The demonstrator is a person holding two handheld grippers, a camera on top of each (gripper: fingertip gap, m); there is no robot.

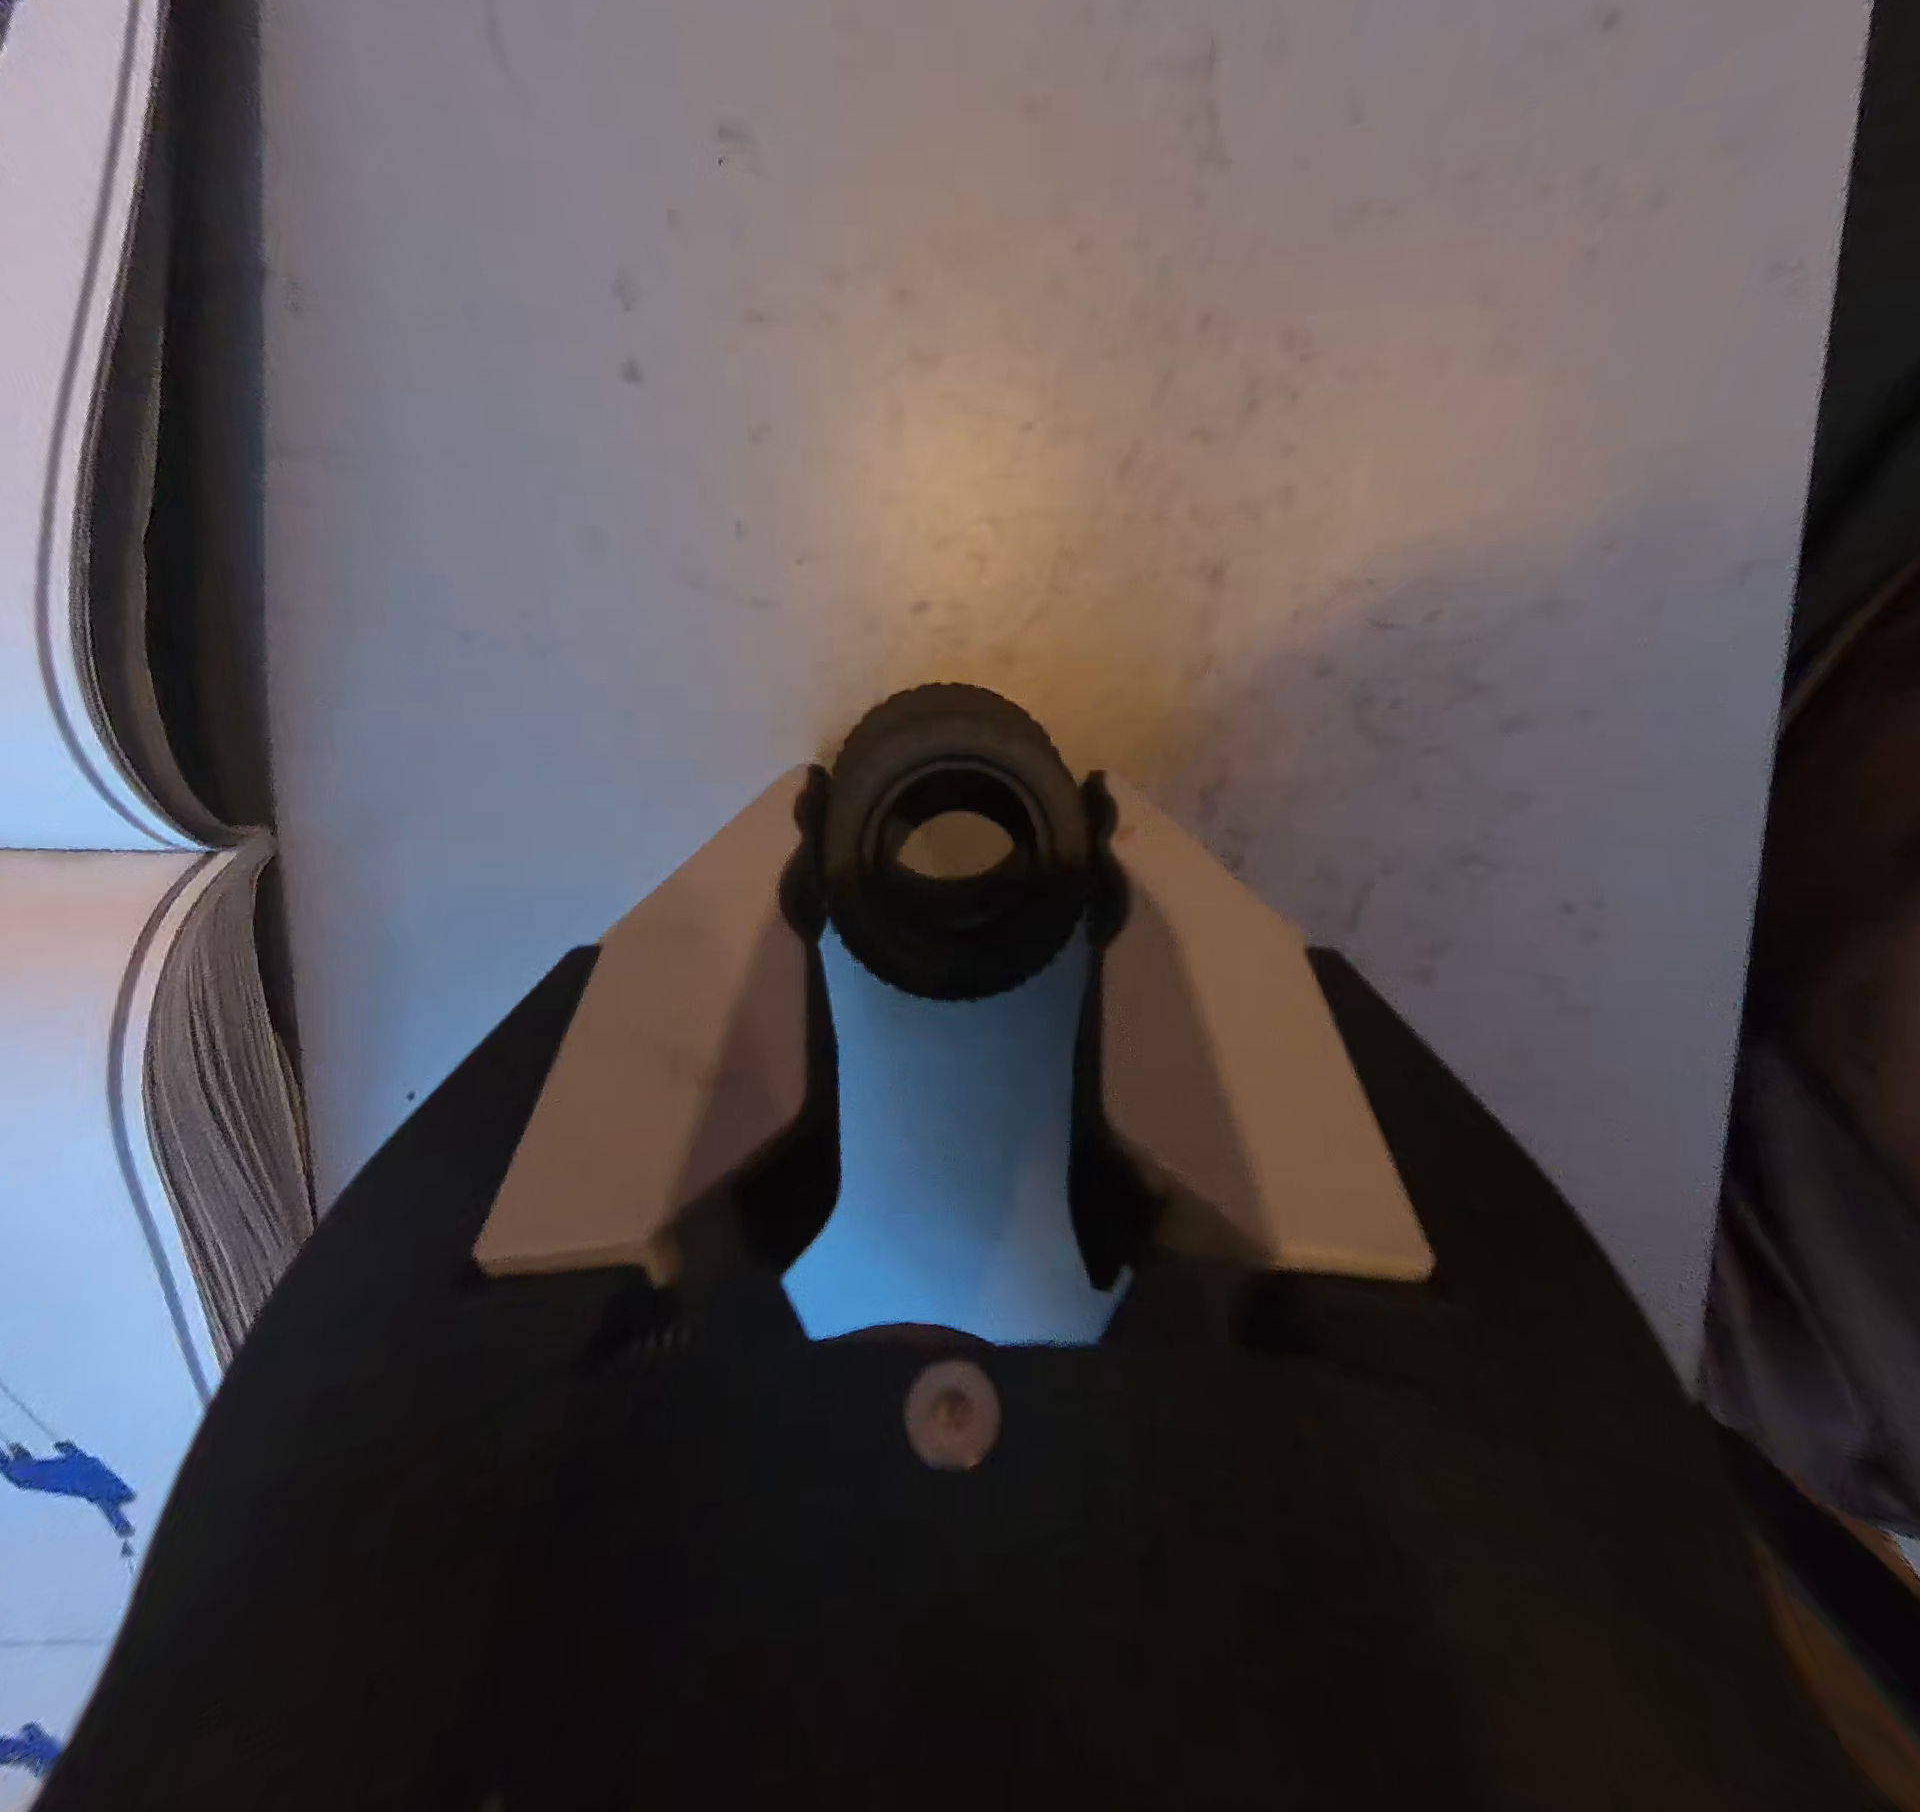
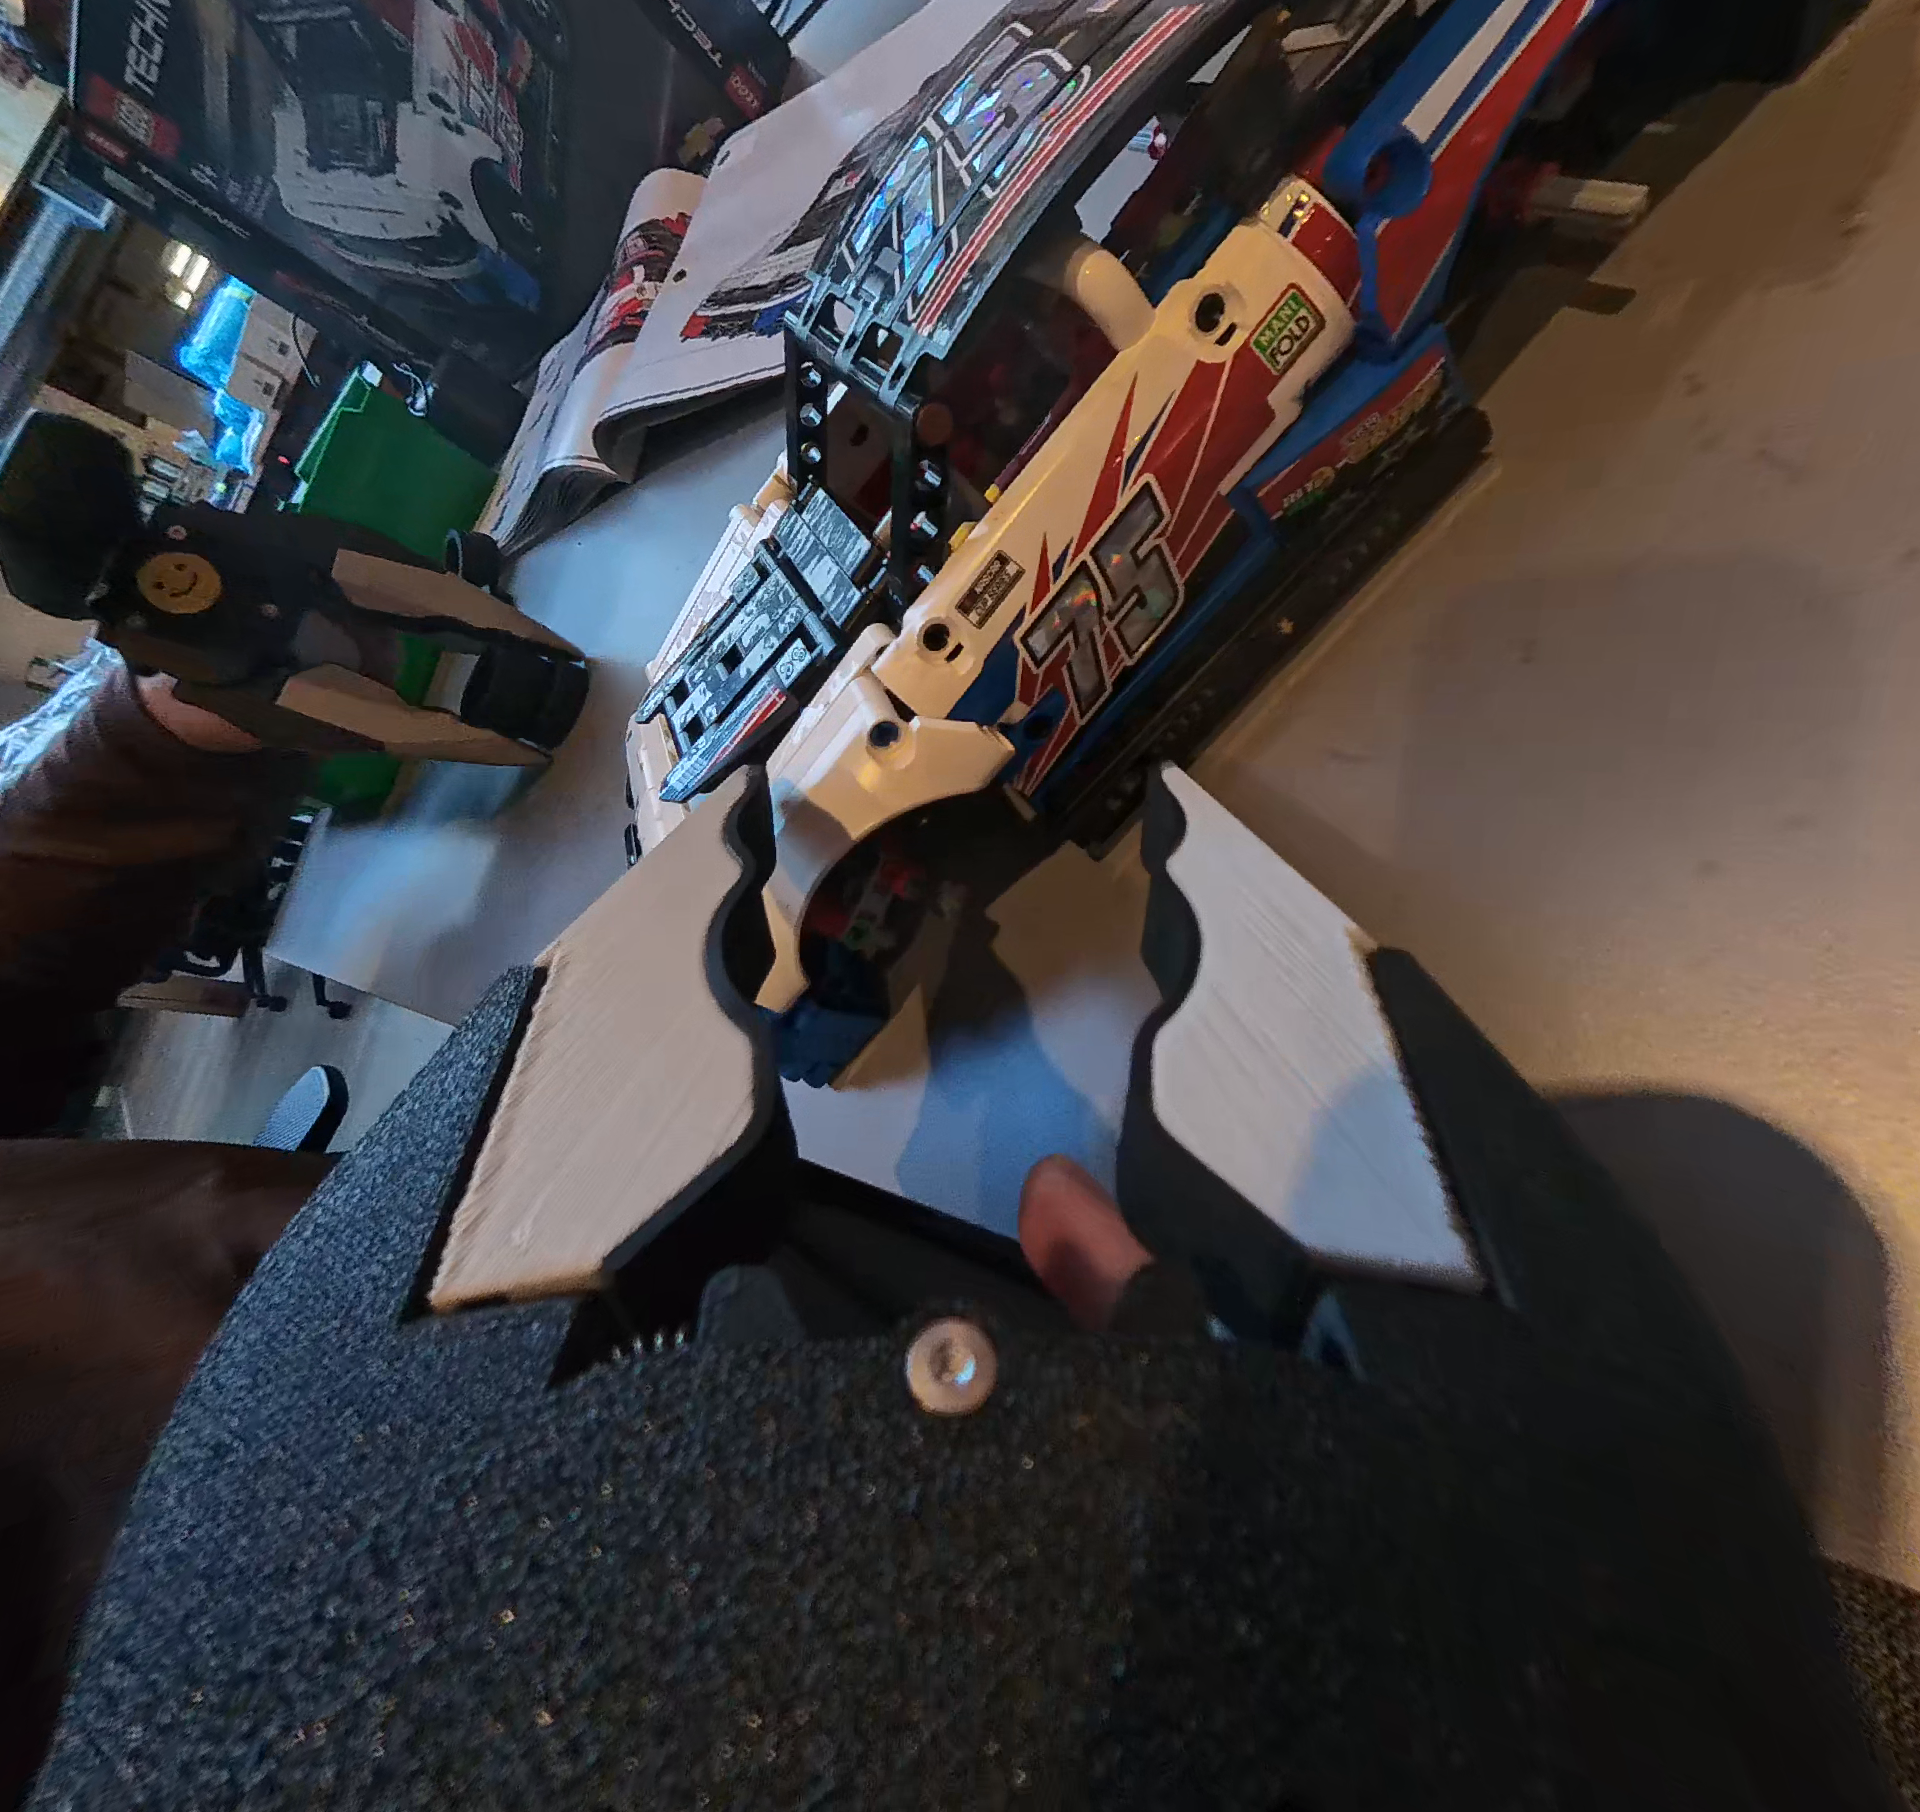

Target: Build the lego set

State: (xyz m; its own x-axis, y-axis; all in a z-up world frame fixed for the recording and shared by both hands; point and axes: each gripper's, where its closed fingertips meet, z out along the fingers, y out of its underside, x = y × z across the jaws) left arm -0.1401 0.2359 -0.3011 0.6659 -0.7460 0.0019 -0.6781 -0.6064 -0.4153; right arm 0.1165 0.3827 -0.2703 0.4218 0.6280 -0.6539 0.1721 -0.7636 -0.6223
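My left gripper (image 1: 951, 848) is shut on a black rubber tyre (image 1: 951, 967), held by its sides above the white table (image 1: 1039, 308); the hub hole faces the camera. It also shows in the right wrist view (image 2: 551, 708), still holding the tyre (image 2: 520, 692), left of the car. The Lego race car (image 2: 1091, 536), white, blue and red with a black roof, lies on the table. My right gripper (image 2: 961, 806) is open, and the car's white wheel arch (image 2: 831, 827) sits at its left finger. The arch has no wheel in it.
An open instruction book lies along the table's left edge (image 1: 62, 412) and behind the car (image 2: 665, 308). The dark set boxes (image 2: 343, 100) stand at the back. A person's sleeve (image 2: 104, 827) is at left, a fingertip (image 2: 1070, 1232) between my right fingers. Across from one pair of fingers to the other is roughly 30 cm.
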